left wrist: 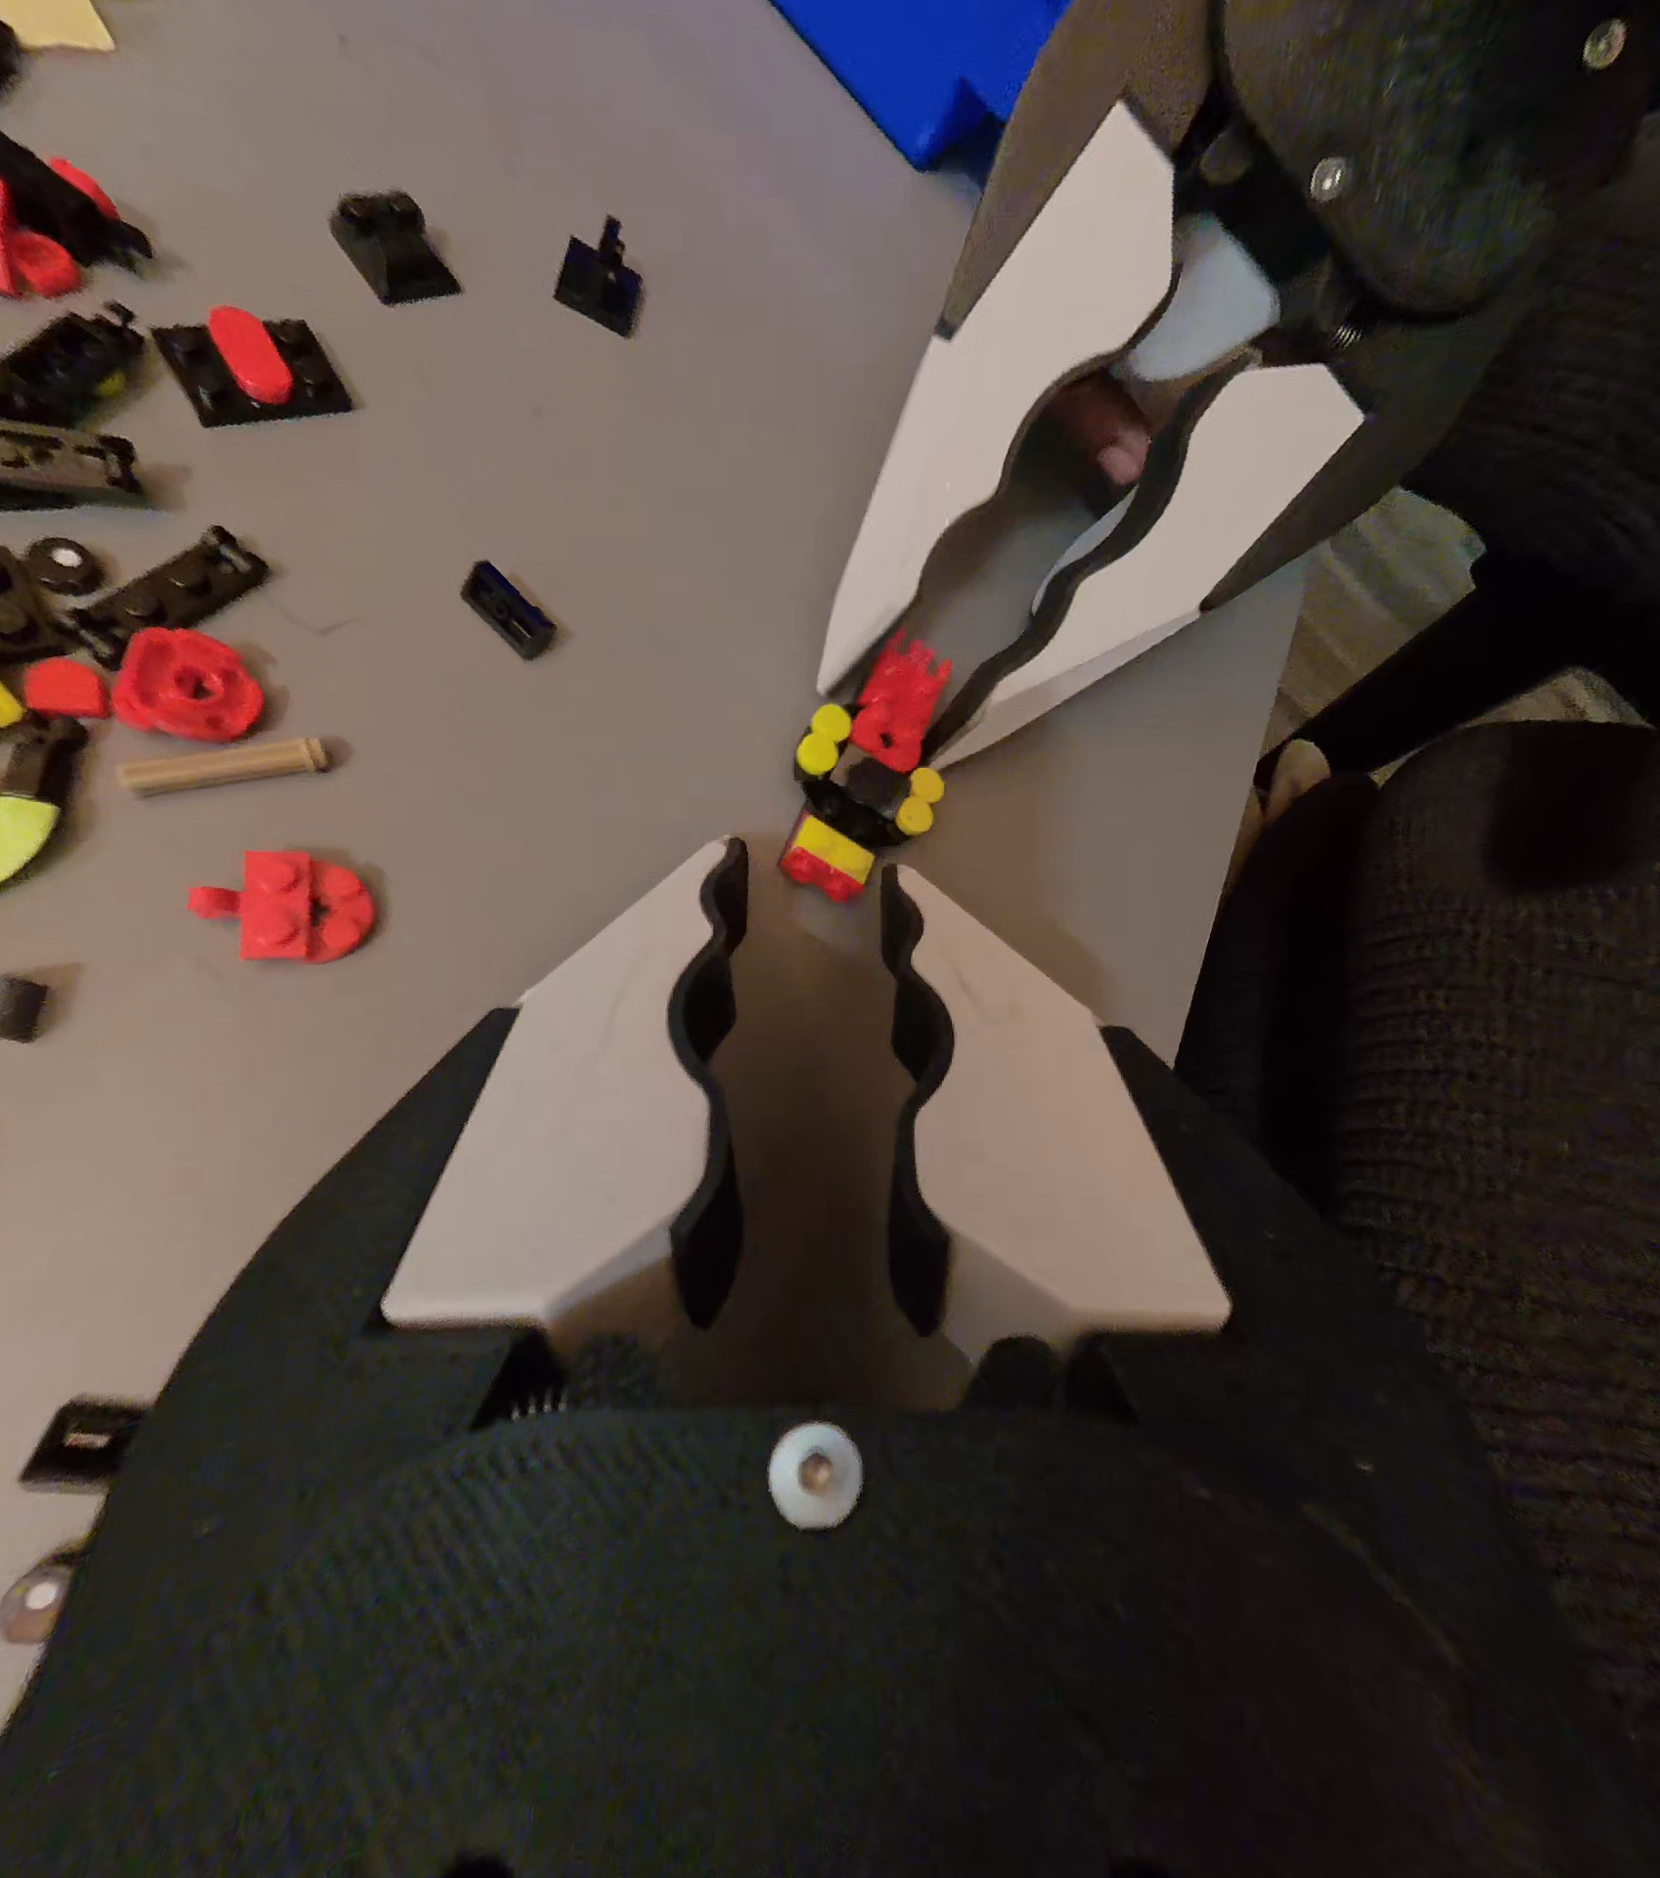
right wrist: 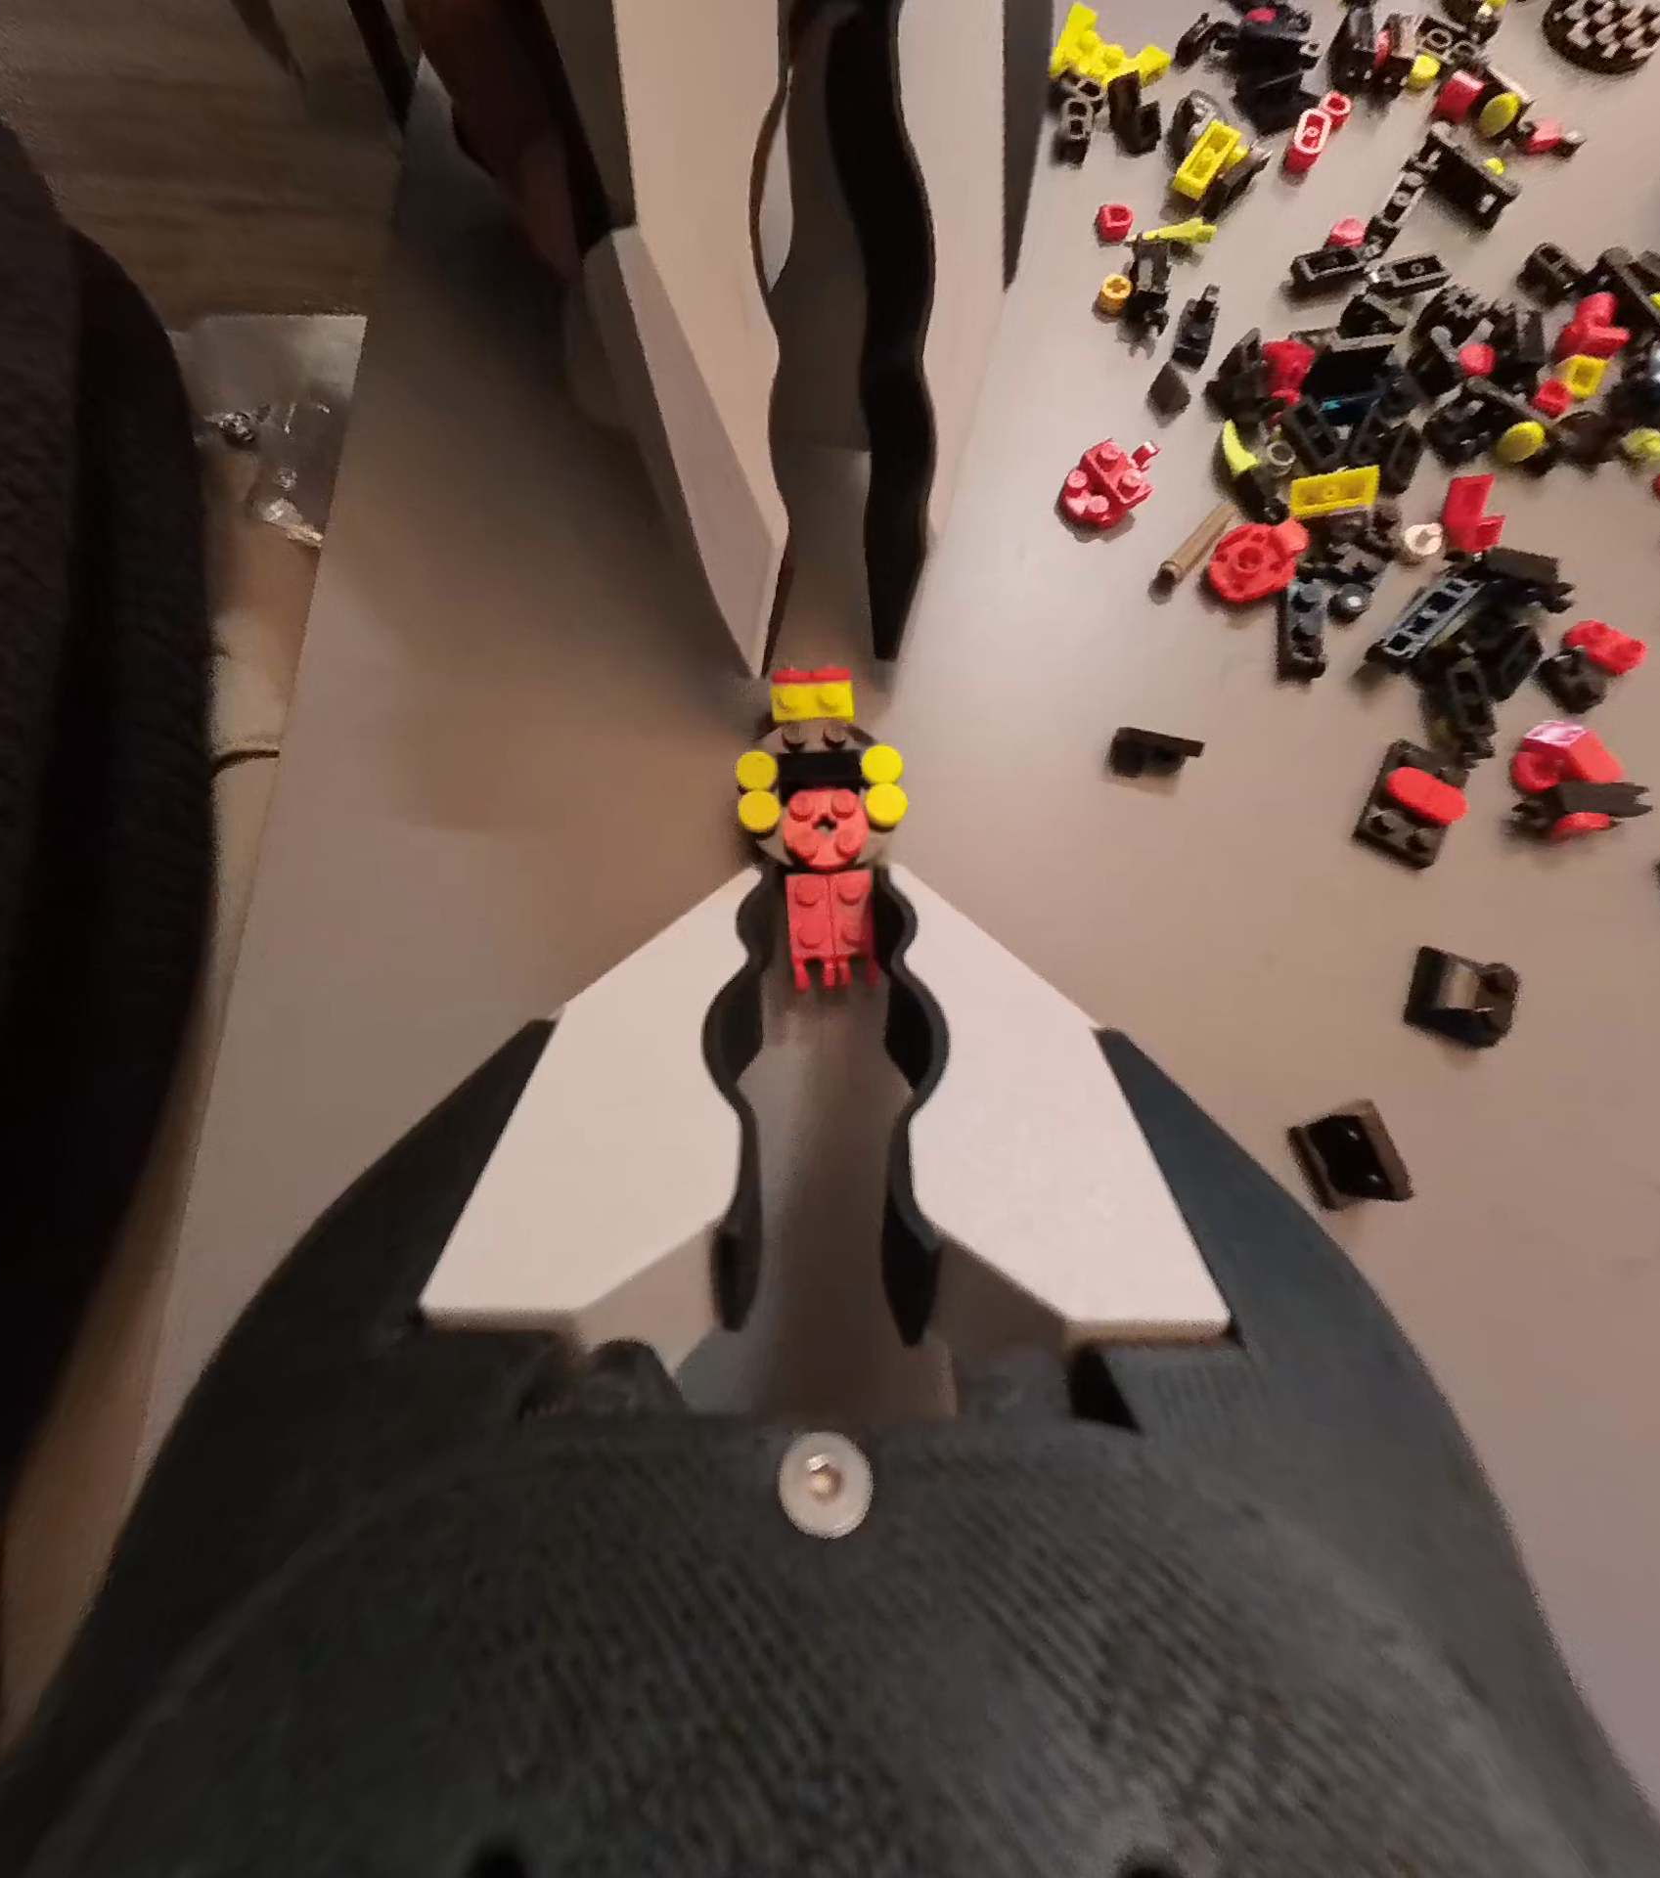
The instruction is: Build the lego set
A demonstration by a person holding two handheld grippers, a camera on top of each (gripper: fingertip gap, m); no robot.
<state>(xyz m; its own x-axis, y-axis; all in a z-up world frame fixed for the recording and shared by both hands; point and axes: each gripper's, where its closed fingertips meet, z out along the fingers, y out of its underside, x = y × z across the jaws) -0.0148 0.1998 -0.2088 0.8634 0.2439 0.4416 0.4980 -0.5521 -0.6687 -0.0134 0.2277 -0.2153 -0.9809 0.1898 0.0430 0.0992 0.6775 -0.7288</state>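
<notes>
A grey table (right wrist: 1212,1423) holds loose bricks (right wrist: 1435,386) at two o'clock. The right gripper (right wrist: 820,920) pinches the small assembly (right wrist: 820,803); the left gripper (left wrist: 813,864), spread, sits just beside its far end. Likely next: clamp there and press.

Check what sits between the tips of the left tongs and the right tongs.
The small lego assembly sits there. The right tongs grip its red end; the left tongs are open just short of its yellow-and-red end. Both wrist views show it.
</notes>
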